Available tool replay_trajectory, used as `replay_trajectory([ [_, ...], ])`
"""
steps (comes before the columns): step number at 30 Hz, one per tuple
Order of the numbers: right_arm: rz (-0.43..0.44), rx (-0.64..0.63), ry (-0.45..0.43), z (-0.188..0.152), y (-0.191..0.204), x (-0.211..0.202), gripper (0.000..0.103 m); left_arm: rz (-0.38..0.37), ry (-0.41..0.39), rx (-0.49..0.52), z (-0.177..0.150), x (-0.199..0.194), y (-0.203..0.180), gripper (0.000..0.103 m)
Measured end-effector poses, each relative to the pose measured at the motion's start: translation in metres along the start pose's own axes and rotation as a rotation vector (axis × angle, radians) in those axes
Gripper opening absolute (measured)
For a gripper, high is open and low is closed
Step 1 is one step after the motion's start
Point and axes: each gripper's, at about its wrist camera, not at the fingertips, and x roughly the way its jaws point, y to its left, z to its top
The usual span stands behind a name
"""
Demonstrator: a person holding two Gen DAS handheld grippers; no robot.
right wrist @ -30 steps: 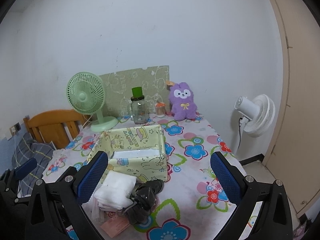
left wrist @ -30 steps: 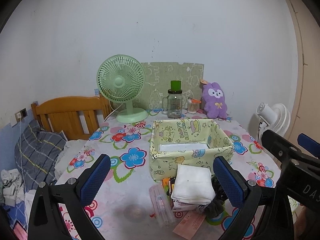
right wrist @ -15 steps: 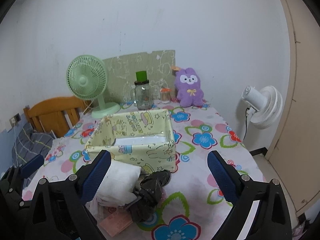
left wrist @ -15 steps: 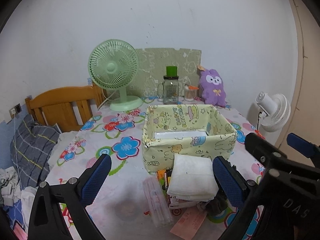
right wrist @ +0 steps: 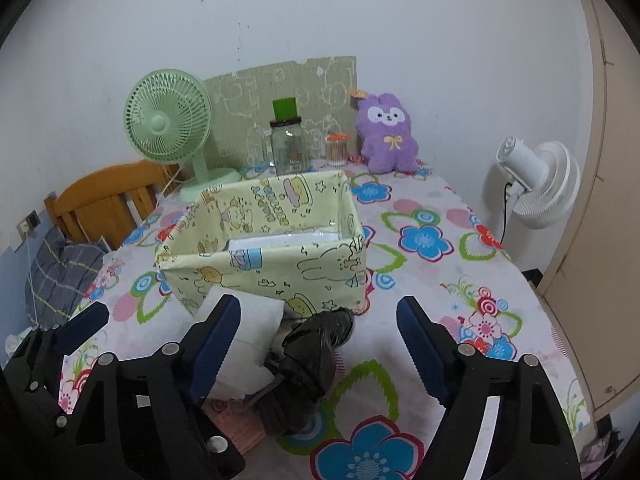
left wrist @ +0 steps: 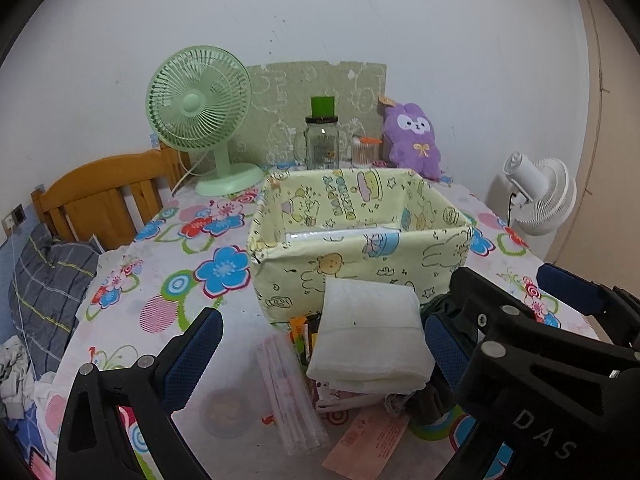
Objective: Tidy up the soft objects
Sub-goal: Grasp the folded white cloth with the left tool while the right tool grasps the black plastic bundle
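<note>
"DAS" on right gripper [left wrist: 516, 344] body; fabric box [left wrist: 360, 240] lettering unclear.

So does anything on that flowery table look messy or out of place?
Yes. In front of the yellow fabric box, things are heaped: a folded white cloth on packets and papers, a crumpled black item beside it, and a clear tube case lying askew.

The folded white cloth [left wrist: 370, 340] hides most of the clutter stacked beneath it.

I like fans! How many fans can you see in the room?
2. A green fan stands on the table's far left corner; a white fan stands off the table's right side by the wall. Others may be out of view.
</note>
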Motion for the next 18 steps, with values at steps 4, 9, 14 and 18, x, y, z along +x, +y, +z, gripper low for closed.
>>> replay_trajectory([
  [4, 0.019, 0.02, 0.036, -0.003, -0.004, 0.012, 0.079, 0.012, 0.022, 0.02, -0.002, 0.008, -0.005, 0.101],
  [9, 0.025, 0.048, 0.068, -0.004, -0.008, 0.023, 0.077, 0.008, 0.045, 0.03, -0.002, 0.018, -0.008, 0.101],
  [14, 0.019, 0.059, 0.108, -0.006, -0.011, 0.036, 0.071, 0.013, 0.072, 0.046, -0.004, 0.027, -0.014, 0.101],
  [18, 0.037, 0.078, 0.137, -0.008, -0.015, 0.045, 0.066, 0.017, 0.097, 0.053, -0.005, 0.035, -0.016, 0.101],
])
